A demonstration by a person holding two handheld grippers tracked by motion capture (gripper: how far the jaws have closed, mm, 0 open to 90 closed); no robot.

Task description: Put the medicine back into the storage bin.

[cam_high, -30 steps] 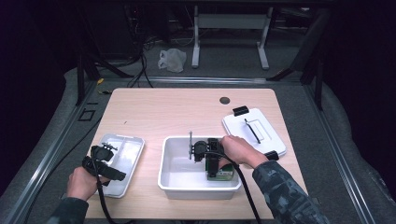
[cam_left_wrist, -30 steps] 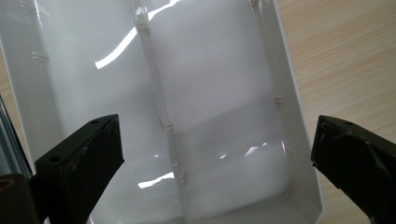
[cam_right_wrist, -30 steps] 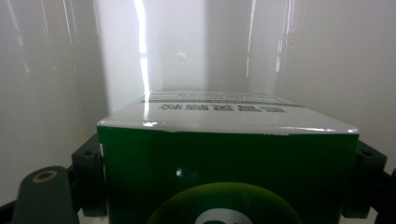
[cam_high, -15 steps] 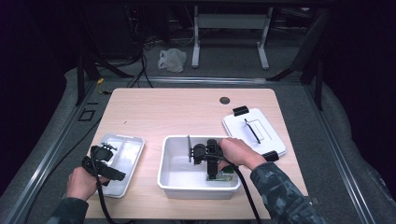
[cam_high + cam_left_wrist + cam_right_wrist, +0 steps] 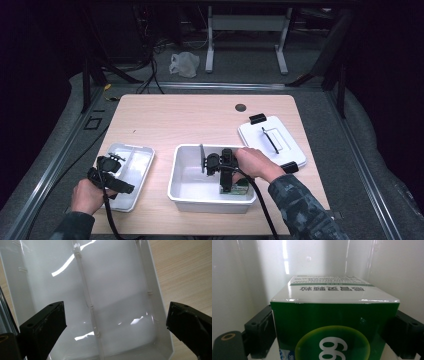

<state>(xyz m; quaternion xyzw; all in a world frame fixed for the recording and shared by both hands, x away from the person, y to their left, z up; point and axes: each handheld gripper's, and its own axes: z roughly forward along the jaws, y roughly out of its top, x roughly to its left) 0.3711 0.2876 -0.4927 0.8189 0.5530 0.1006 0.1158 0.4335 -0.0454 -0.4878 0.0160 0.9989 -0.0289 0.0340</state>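
Right gripper view: green box (image 5: 334, 315) sat upright between the jaws, white printed face up, with the white bin's walls close behind and beside it. The jaws had just been opening and both pads flanked the box sides. I couldn't tell whether they were pressing or had let go.

High view: right gripper (image 5: 226, 177) was reaching down into the white bin (image 5: 180, 170), with the box at the bin's 5 o'clock corner, against the near wall. My read is that it was being set down there, tucked into the corner to leave the rest of the floor free.

Left gripper (image 5: 115, 320) had its jaws wide apart with nothing between them. It hung over the small tray (image 5: 140, 155) at the bin's 9 o'clock. I judged it to be parked, out of the right arm's way.

- The tray was bare inside, with a divider rib (image 5: 87, 302) running down its middle.
- The bin lid (image 5: 270, 140) lay flat on the table (image 5: 190, 120) at the bin's 2 o'clock. Its black handle faced up and it sat just beside the right hand, apart from the bin.
- A cable hole (image 5: 240, 107) sat at the table's 12 o'clock edge, and a plastic bag (image 5: 184, 64) lay on the floor beyond.

Obstructions: the near wall and the corner left little room to pull the jaws out sideways, so straight up looked like the clean exit. The lid sat close to the forearm's swing toward 3 o'clock.
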